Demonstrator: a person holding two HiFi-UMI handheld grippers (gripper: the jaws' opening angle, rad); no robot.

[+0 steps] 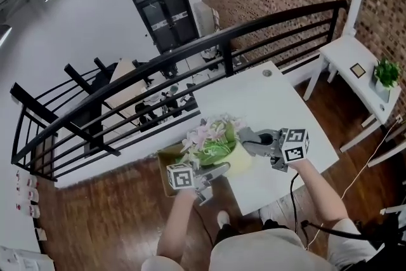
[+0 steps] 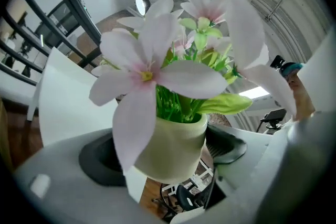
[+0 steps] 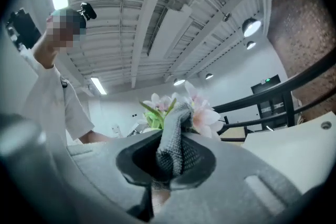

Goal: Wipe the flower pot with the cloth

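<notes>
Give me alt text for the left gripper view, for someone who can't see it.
A pale green flower pot of pink-white flowers fills the view, held between two dark-padded fingers. Behind it are a white table, a black railing and ceiling lights.

**Pot Held Up, Cloth Bunched Close By**

The flower pot (image 2: 170,149) is small and pale yellow-green with a soft rounded rim. It is filled with green leaves and broad pink-white blooms (image 2: 157,73) (these spread far wider than the pot itself). It sits roughly upright in the air, off the white table (image 1: 254,92), pinched at its sides by the left gripper (image 2: 163,155). The cloth (image 3: 176,136) is grey and coarsely knitted, bunched into an upright fold, clamped in the right gripper (image 3: 168,162) close to the blooms.
</notes>
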